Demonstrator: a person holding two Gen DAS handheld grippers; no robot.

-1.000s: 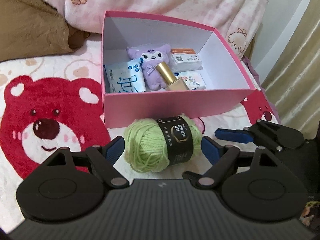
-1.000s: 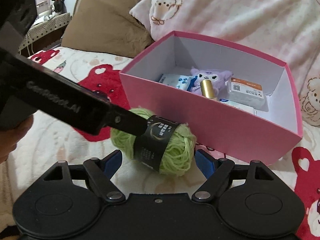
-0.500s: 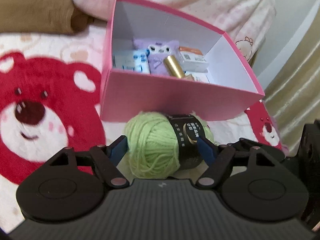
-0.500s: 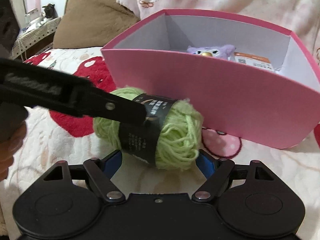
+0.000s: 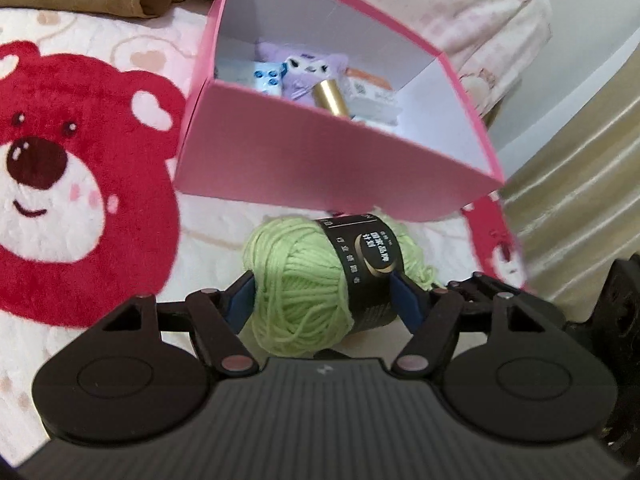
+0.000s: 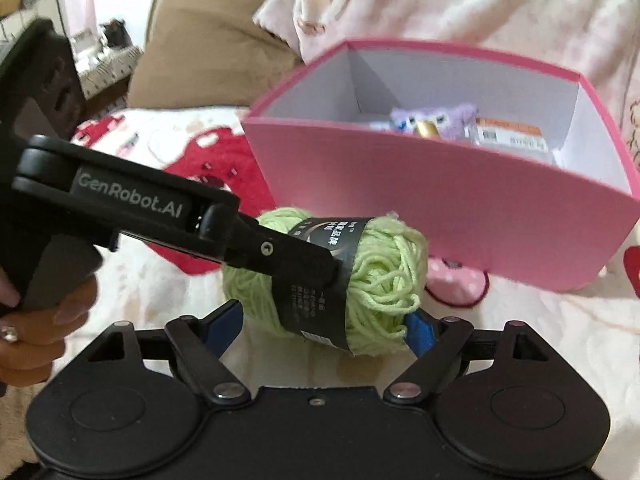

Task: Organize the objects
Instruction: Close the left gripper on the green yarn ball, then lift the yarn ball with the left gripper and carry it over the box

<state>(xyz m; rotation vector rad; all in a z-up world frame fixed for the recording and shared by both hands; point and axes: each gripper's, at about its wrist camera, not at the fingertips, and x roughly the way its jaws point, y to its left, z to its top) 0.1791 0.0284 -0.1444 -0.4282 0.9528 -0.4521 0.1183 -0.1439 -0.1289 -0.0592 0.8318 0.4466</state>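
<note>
**Bed scene: yarn ball getting clamped beside pink box**

Bed blanket [image 5: 120, 248] with red bear print at left, brown pillow [image 6: 208, 60] behind. Middle: green yarn ball [image 5: 304, 280] with black label, lying on blanket just in front of pink box [image 5: 320, 168], not in it yet. Box open, already holding purple plush [image 5: 304, 72], gold-capped bottle [image 5: 328, 98], small packets. Left tongs [image 5: 320, 296] closing around yarn: a second back pads stood clear either side, now lower and pressed against the wool and label. Looks like a grip forming, not fully settled. Right tongs [image 6: 324, 328] opening, straddling the same yarn from the other angle, pads not clearly pressing. Person's hand [image 6: 32, 340] on left handle. Curtain [image 5: 580, 152] far right.

Meaning for task: yarn pick nearly secured; next likely lift over front wall and drop inside. Risk: soft wool squashing, slipping.
</note>
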